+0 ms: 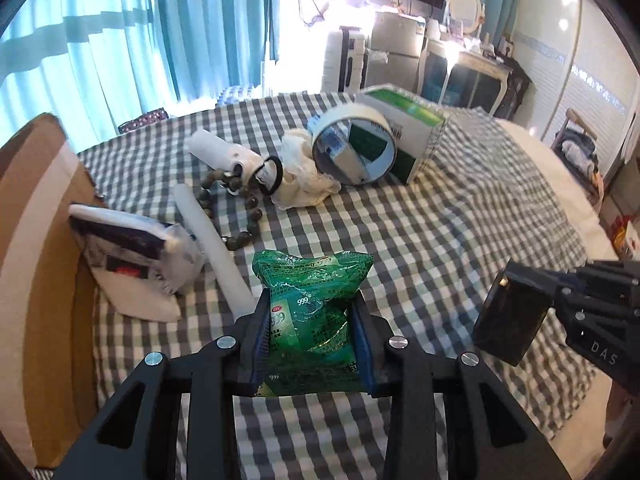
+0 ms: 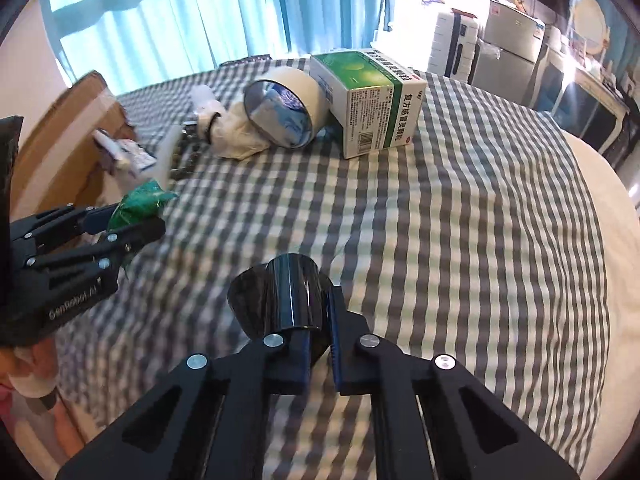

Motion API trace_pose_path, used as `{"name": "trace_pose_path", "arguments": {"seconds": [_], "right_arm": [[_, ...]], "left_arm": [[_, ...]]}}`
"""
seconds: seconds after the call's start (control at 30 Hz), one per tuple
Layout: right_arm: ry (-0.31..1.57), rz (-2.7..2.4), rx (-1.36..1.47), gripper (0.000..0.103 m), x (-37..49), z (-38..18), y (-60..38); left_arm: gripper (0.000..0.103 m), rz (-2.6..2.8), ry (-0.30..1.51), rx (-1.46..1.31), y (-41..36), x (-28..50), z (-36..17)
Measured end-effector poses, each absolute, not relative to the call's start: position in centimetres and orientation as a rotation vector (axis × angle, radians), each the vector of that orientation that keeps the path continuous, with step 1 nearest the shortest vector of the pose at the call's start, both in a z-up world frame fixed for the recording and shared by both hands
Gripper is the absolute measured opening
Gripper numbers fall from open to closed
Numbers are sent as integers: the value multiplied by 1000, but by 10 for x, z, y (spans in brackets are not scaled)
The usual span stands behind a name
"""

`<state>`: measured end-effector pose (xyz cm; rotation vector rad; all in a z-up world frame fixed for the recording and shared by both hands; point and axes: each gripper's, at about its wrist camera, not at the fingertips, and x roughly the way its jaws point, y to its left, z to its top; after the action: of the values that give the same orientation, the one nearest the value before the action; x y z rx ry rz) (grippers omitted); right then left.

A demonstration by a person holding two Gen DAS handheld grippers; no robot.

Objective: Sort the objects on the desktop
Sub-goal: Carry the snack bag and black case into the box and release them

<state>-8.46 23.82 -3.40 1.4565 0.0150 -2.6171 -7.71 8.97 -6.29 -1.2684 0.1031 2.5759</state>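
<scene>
Left hand-held gripper (image 1: 310,344): your fingers pinch the green sachet (image 1: 312,308), lifted above the checked bed cover (image 1: 460,240), near the left side.
Right hand-held gripper (image 2: 316,336): your fingers are pressed on a black glossy object (image 2: 288,296), on its near rim.
Far things: the green-white medicine box (image 2: 372,100) lies just beside the round mirror (image 2: 280,108); the crumpled white cloth (image 1: 304,184) touches the mirror.
Left side: the brown cardboard box (image 1: 36,220) holds a white packet (image 1: 132,248).
Beads (image 1: 240,216): they lie near the white tube (image 1: 212,240).
</scene>
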Motion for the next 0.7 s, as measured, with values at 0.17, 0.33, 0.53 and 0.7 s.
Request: {"name": "trace_pose_path", "arguments": {"seconds": [0.17,0.33,0.53,0.7], "right_arm": [[25,-2648,1403,6,-59,-2,224],[65,-2670,1344,6,-43,32,201],[121,-2669,1212,6,-31,89,152],[119,-2619,1077,6,-41,134,93]], "left_arm": [[36,2584,12,-1254,72,-50,-43],[36,2593,-95,-1238,51,-36,-18],[36,2651,-104,-1188,7,-23,39],[36,2736,-68,-1140,-44,-22,86]]}}
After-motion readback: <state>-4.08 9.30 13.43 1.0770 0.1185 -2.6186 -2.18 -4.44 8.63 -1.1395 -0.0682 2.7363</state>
